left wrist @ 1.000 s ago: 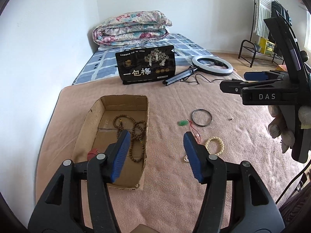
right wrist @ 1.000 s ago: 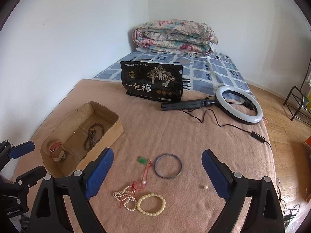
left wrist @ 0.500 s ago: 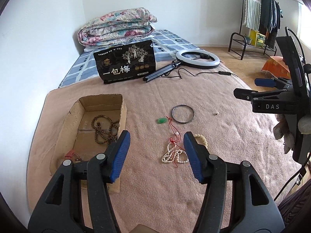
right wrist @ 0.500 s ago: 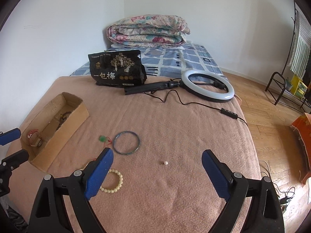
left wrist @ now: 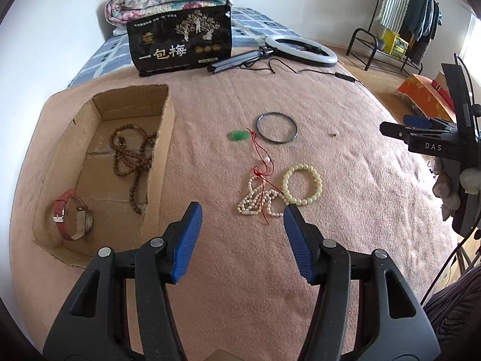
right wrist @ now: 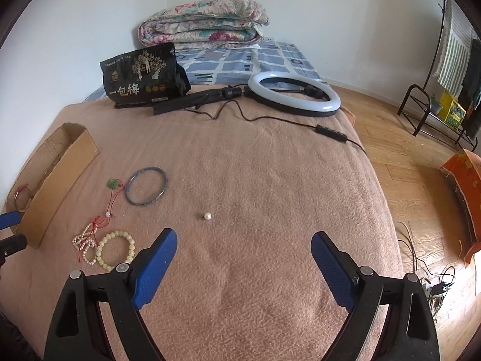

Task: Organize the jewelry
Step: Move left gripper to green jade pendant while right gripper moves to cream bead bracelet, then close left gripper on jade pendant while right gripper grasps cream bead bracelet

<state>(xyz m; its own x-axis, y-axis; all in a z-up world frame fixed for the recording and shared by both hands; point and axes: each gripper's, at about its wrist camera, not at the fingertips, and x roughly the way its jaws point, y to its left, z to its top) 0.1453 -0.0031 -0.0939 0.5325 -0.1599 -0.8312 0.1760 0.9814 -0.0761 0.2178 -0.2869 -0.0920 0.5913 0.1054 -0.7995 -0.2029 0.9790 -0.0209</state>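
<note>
1. Both grippers are empty: the left gripper (left wrist: 242, 219), jaws half apart and just narrowed a little, hovers short of the pearl strand (left wrist: 259, 201); the right gripper (right wrist: 243, 251), jaws wide and also closing slightly, points toward the loose pearl (right wrist: 207, 216).
2. Right of the cardboard box (left wrist: 163, 138) lie the strand, the cream bead bracelet (left wrist: 302, 184), the dark bangle (left wrist: 278, 127) and the green pendant (left wrist: 239, 135).
3. Pinch the strand where its loops bunch, avoiding the bracelet touching it.
4. Lift slowly; its red cord (left wrist: 261, 162) probably drags the pendant.

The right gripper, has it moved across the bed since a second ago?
Yes. The right gripper has slid away from the cardboard box, toward the loose pearl, which now lies ahead of its open jaws.
</note>
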